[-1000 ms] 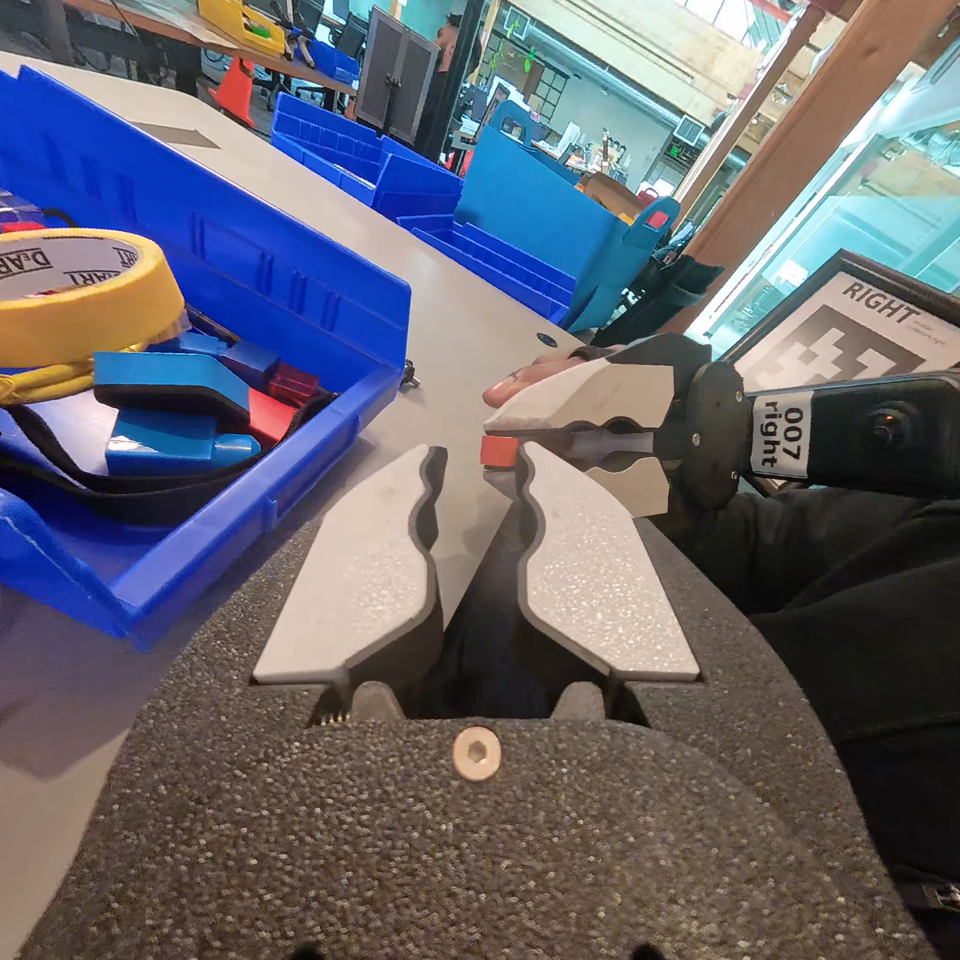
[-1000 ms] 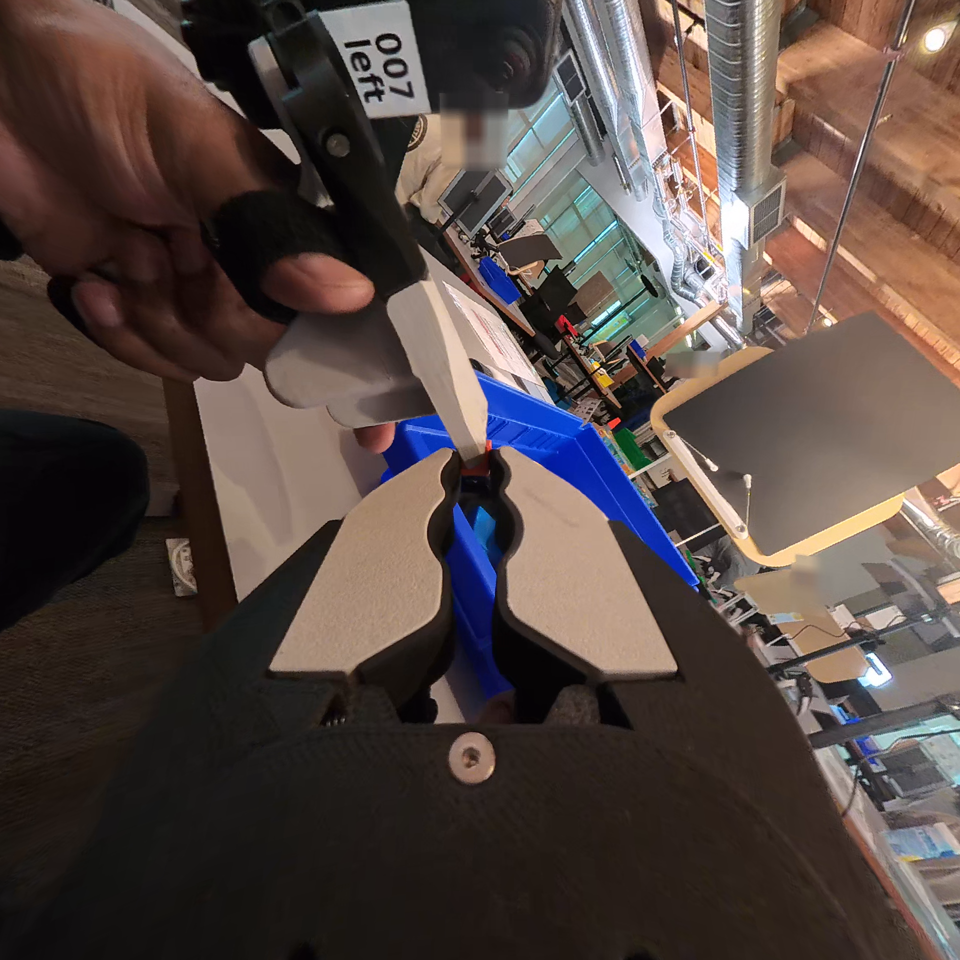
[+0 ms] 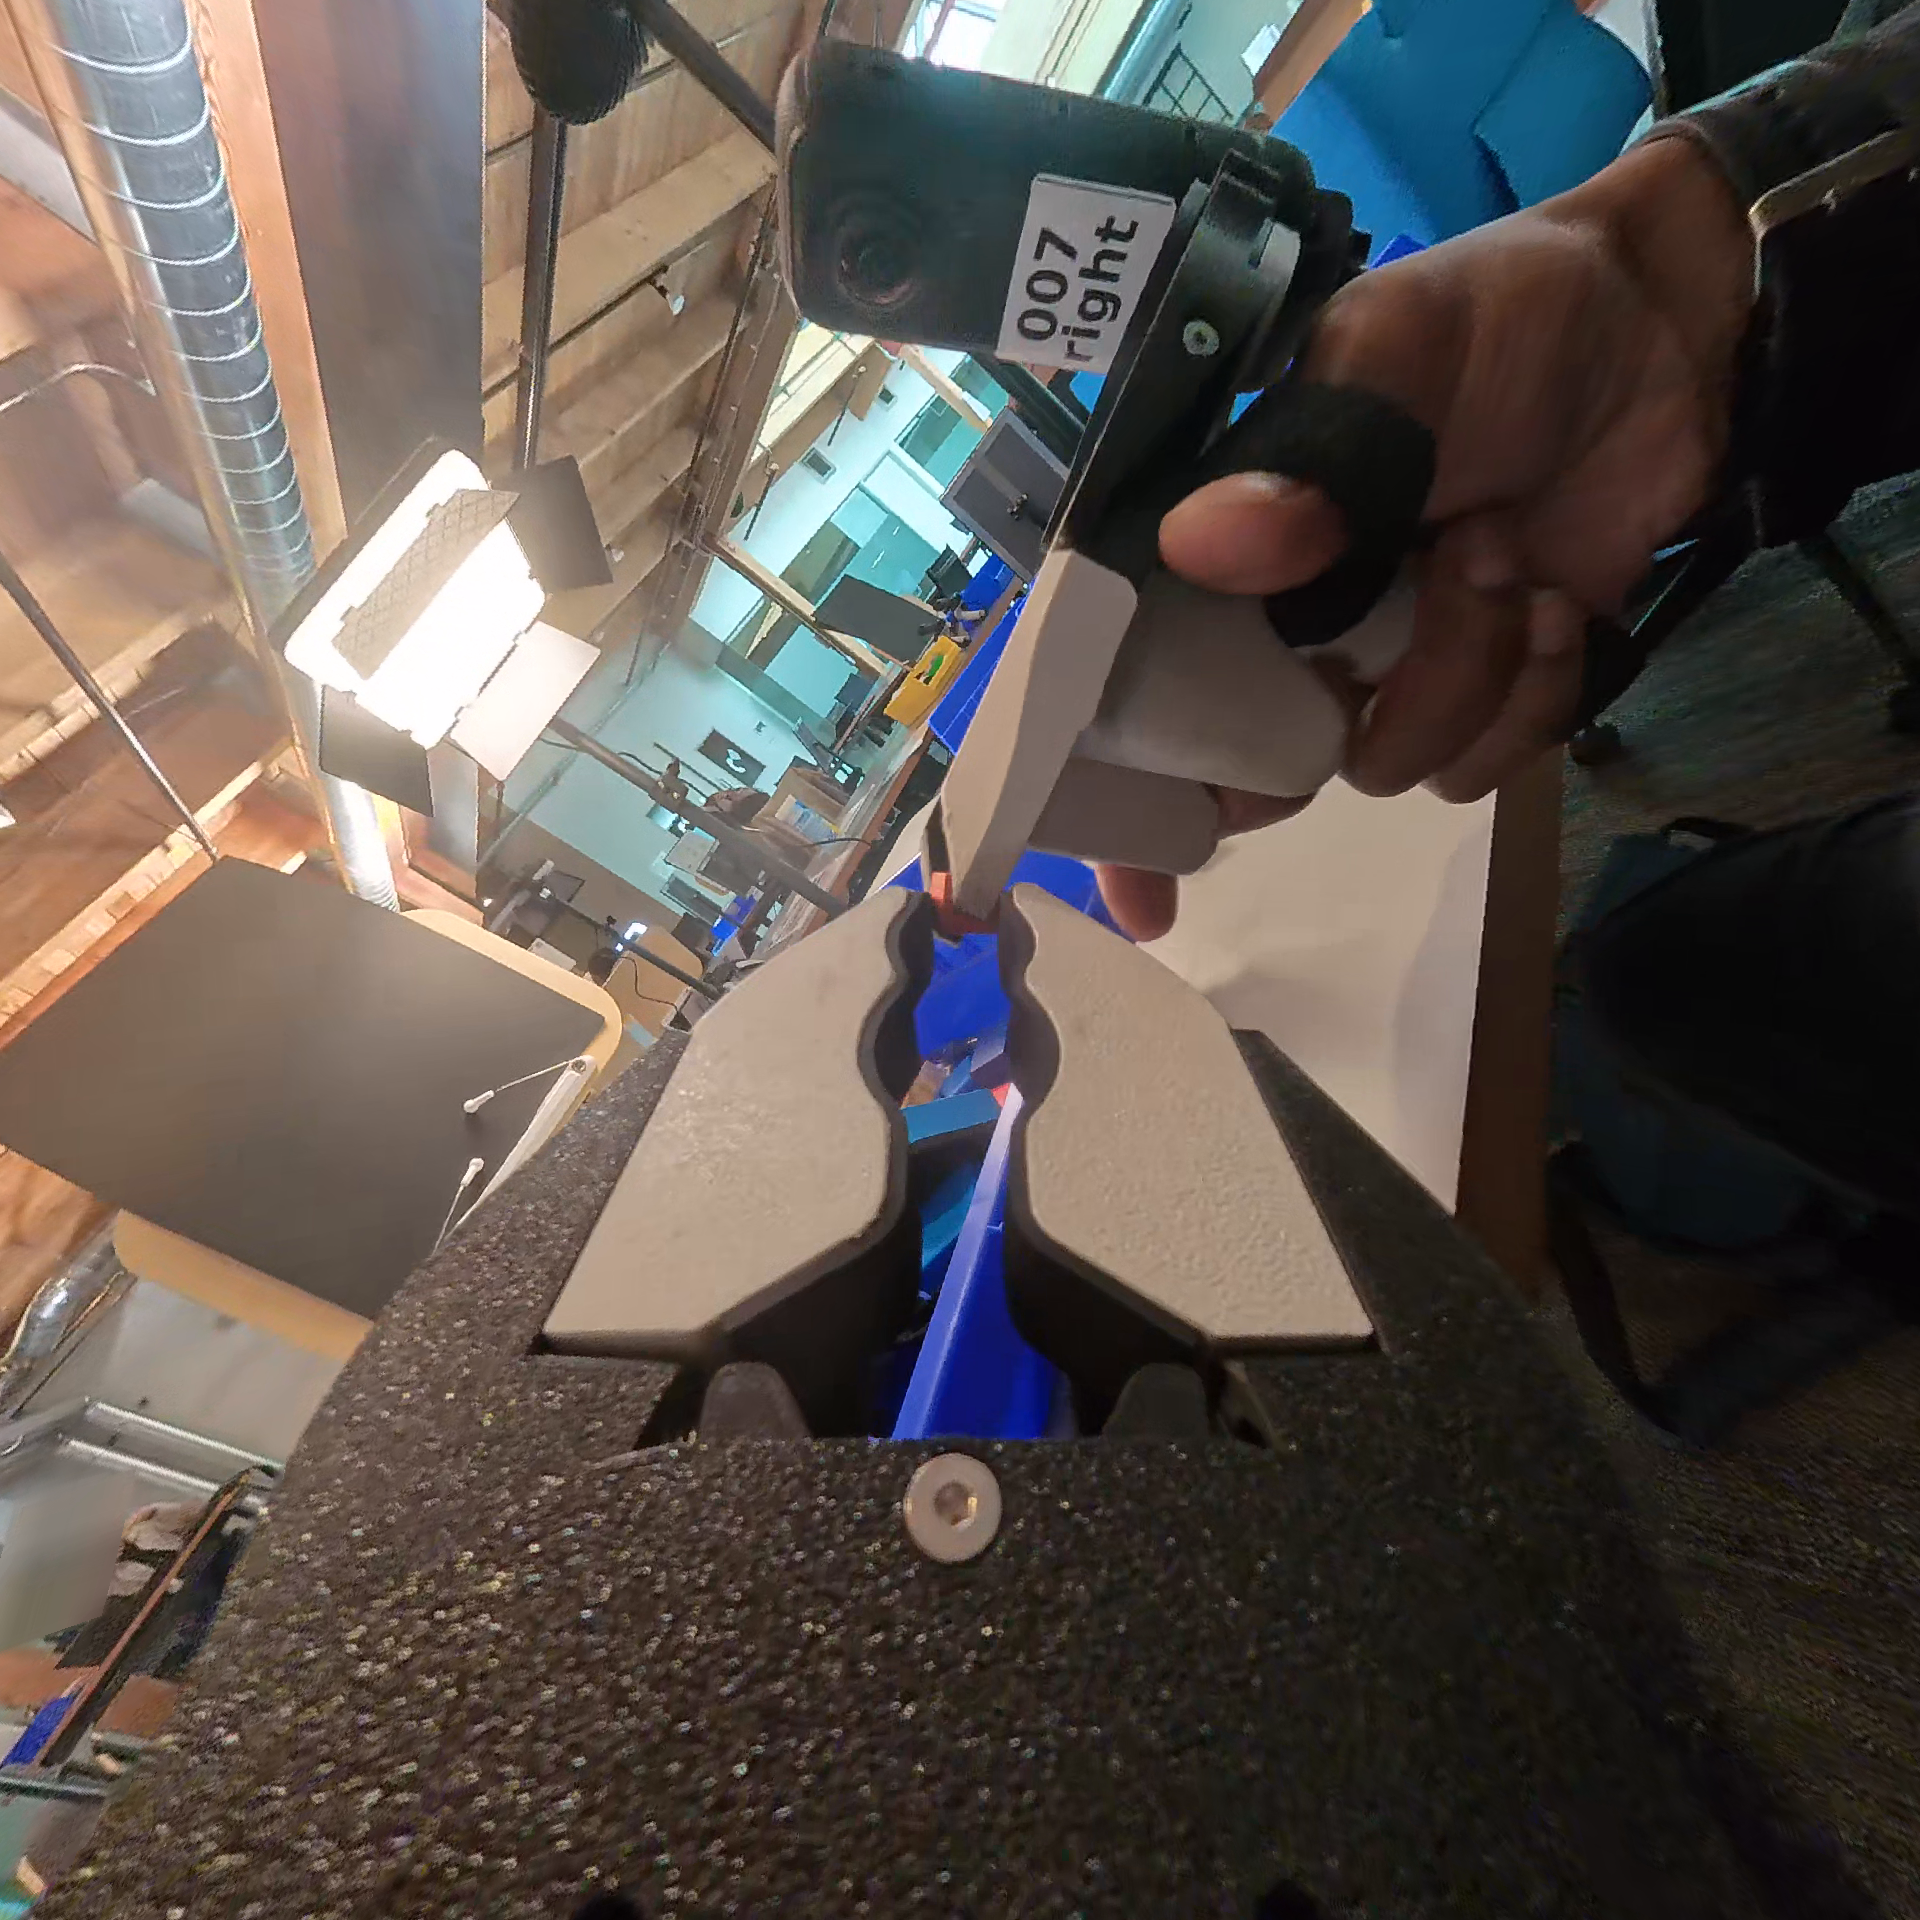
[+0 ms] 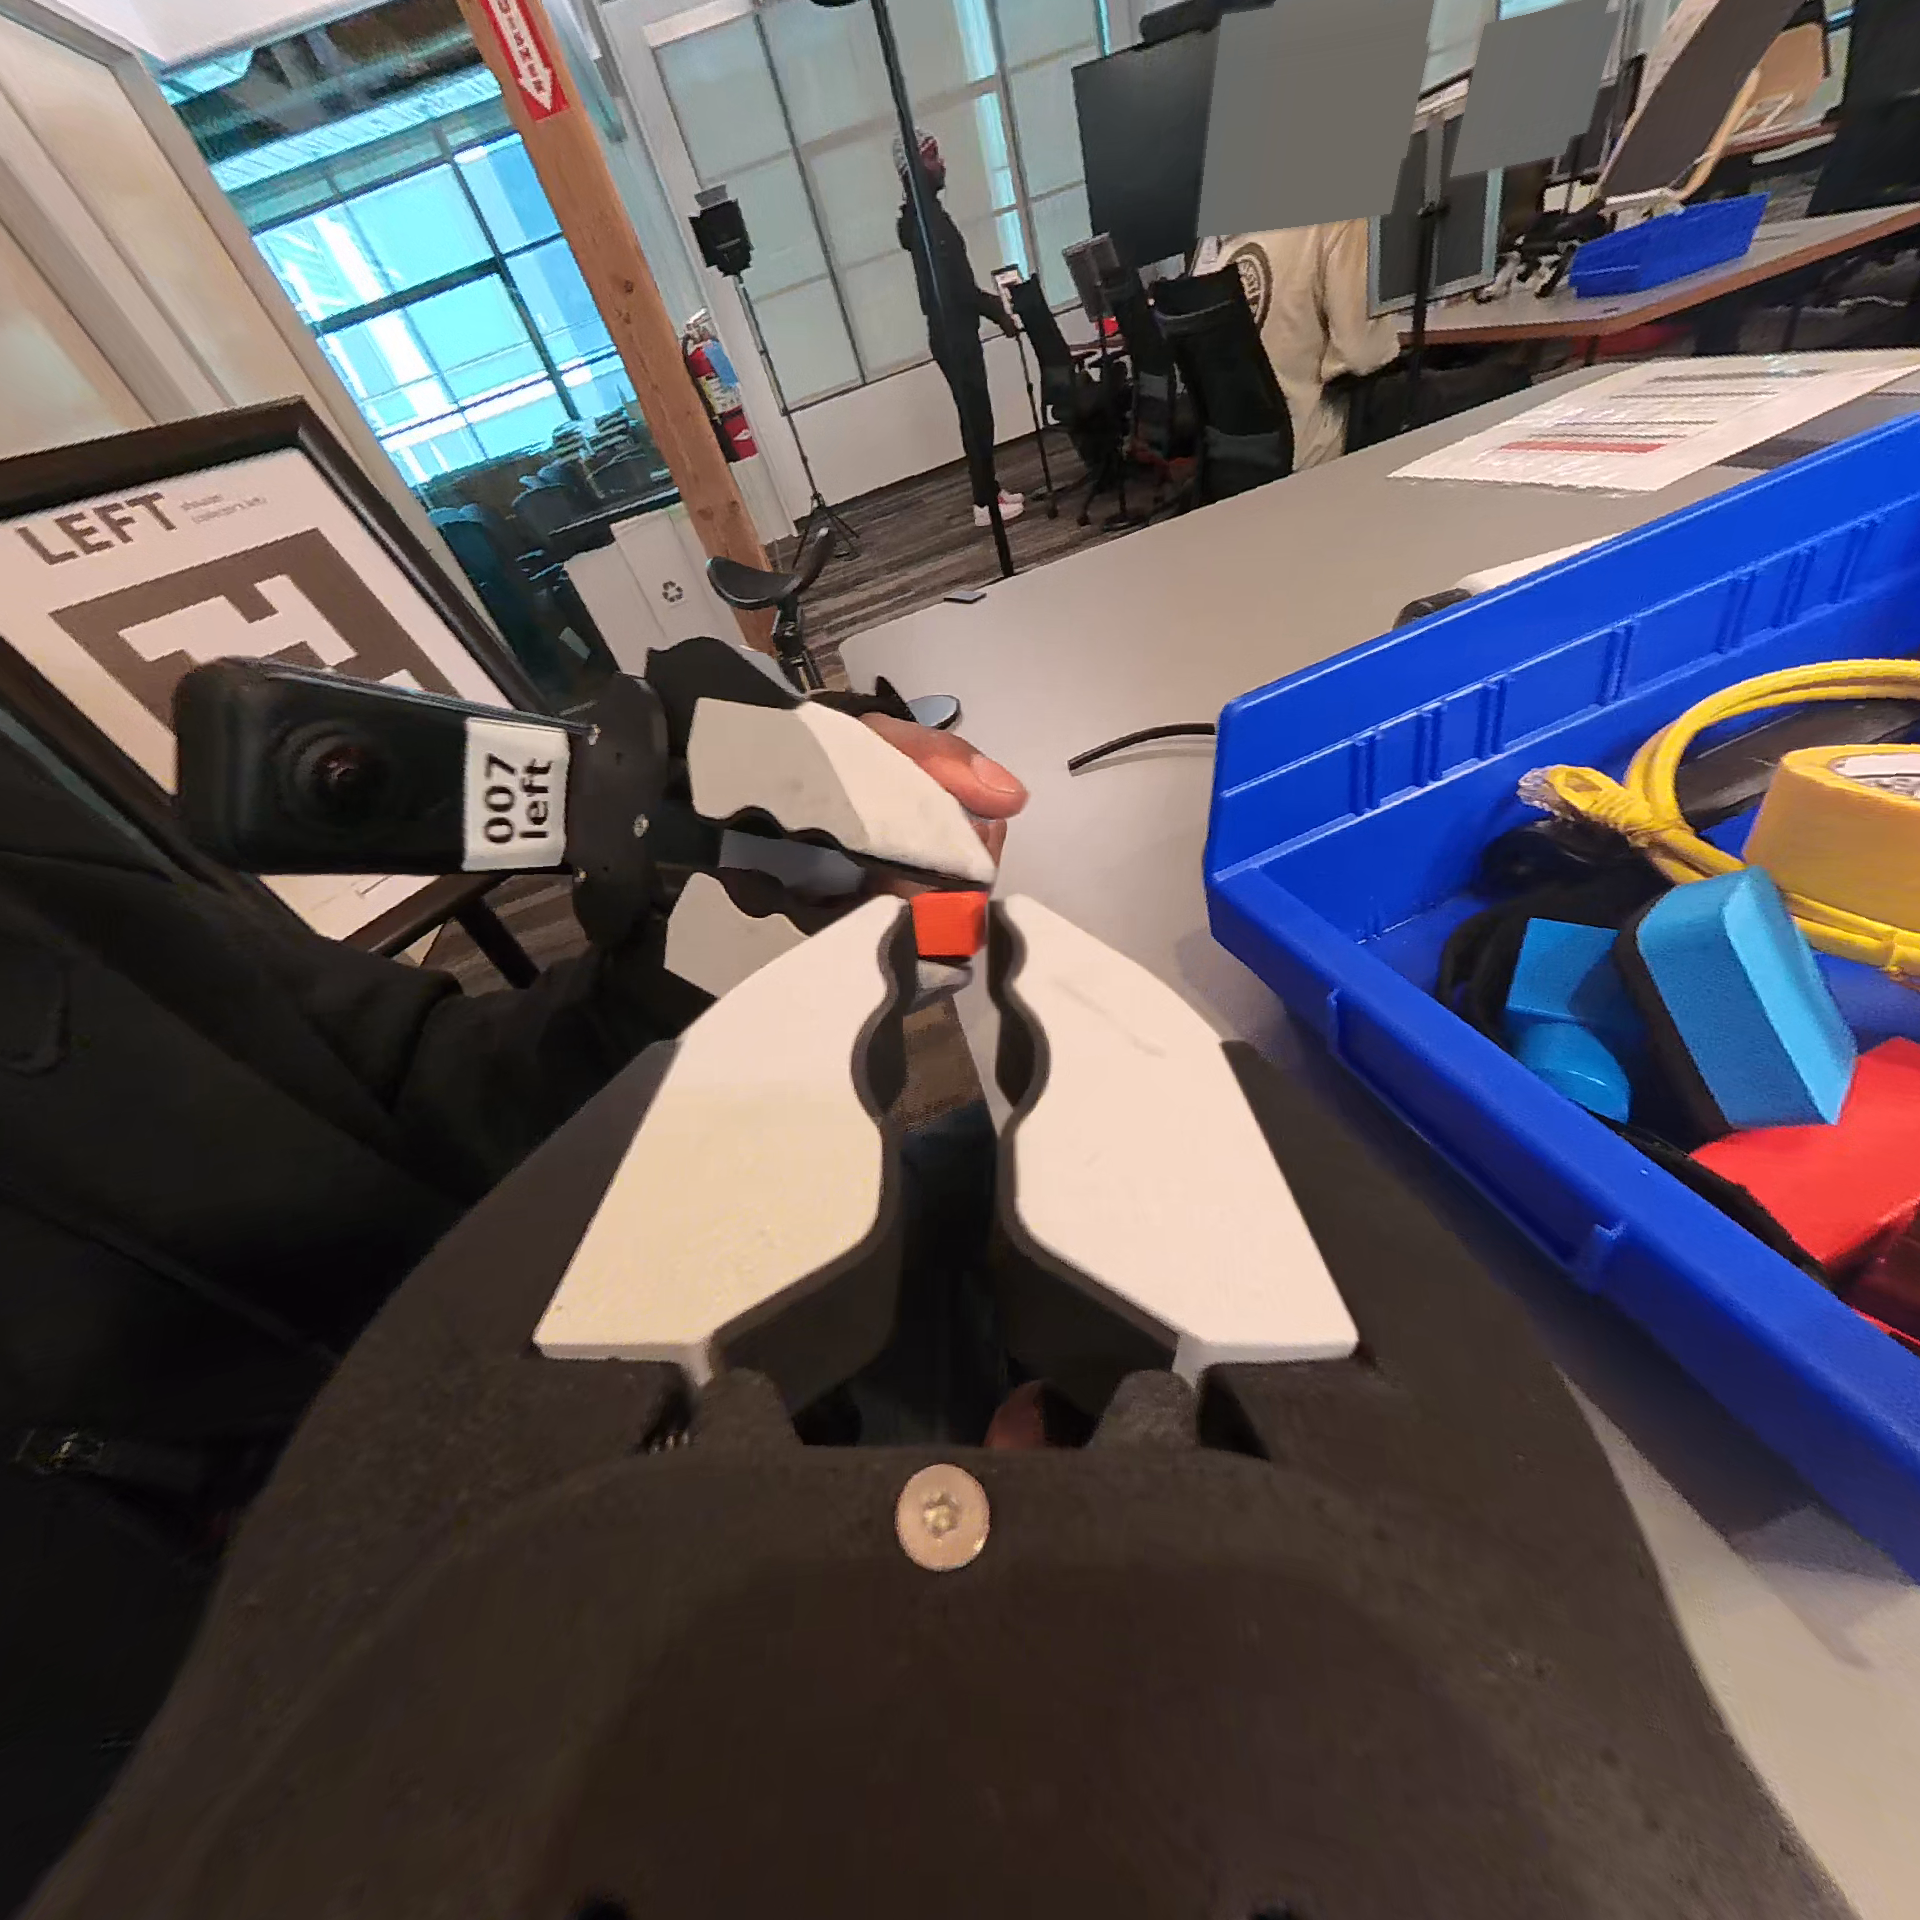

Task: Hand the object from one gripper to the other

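A small red block (image 4: 948, 927) sits between the fingertips of my right gripper (image 4: 948, 912), whose jaws are closed to its width, above the grey table (image 4: 1091, 665). The left gripper's fingers (image 4: 862, 790) come in from the left and pinch the same block from above and below. In the left wrist view the block (image 3: 951, 918) lies between the tips of my left gripper (image 3: 961, 914), which is narrowed onto it. The right gripper's fingers (image 3: 1003, 748) reach down to it from above, held by a hand (image 3: 1538, 436). Most of the block is hidden there.
A blue bin (image 4: 1455, 748) stands on the table to the right, holding a yellow tape roll (image 4: 1839, 821), a yellow cable (image 4: 1704, 727), blue blocks (image 4: 1745, 997) and a red block (image 4: 1849, 1184). A framed marker board (image 4: 208, 582) stands at the left. A person (image 4: 951, 312) stands far behind. Left and right tips are no more than a few centimetres apart.
My left gripper's jaws have narrowed onto the red block that the right gripper holds. The left view has rolled onto its side; the right view has come level.
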`<state>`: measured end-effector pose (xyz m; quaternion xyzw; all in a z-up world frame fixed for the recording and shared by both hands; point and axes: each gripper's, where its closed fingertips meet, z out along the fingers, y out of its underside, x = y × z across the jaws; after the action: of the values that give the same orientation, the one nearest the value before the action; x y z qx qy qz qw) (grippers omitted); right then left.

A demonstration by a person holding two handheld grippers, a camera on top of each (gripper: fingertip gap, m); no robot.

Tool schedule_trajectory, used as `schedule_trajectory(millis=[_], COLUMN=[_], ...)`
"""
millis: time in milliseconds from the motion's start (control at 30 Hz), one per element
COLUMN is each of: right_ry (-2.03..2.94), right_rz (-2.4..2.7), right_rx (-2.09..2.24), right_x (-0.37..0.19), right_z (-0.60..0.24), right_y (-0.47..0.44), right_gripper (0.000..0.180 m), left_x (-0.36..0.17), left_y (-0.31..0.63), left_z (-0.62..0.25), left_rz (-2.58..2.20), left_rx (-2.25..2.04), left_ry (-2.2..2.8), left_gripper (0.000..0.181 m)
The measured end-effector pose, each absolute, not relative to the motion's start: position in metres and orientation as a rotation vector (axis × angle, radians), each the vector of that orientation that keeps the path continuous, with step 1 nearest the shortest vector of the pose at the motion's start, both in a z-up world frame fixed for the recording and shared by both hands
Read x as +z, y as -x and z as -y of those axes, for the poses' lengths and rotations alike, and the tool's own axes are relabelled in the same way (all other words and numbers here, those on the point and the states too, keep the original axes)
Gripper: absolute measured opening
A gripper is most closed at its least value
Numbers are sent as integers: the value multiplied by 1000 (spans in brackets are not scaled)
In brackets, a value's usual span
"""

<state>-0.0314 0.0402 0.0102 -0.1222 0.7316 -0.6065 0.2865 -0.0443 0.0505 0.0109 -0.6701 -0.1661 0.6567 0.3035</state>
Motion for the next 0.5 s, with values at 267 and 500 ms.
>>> schedule_trajectory(millis=[267,500], right_ry=[278,207], right_rz=[-1672,-1368], right_rx=[-1726,-1766], right_x=[34,52], right_z=[-44,-53], right_y=[39,43], right_gripper=[10,10], left_x=[23,36], left_y=[44,45], left_z=[-38,-43], left_rz=[736,951], left_rx=[1251,324], left_ry=[1491,979], left_gripper=[22,19])
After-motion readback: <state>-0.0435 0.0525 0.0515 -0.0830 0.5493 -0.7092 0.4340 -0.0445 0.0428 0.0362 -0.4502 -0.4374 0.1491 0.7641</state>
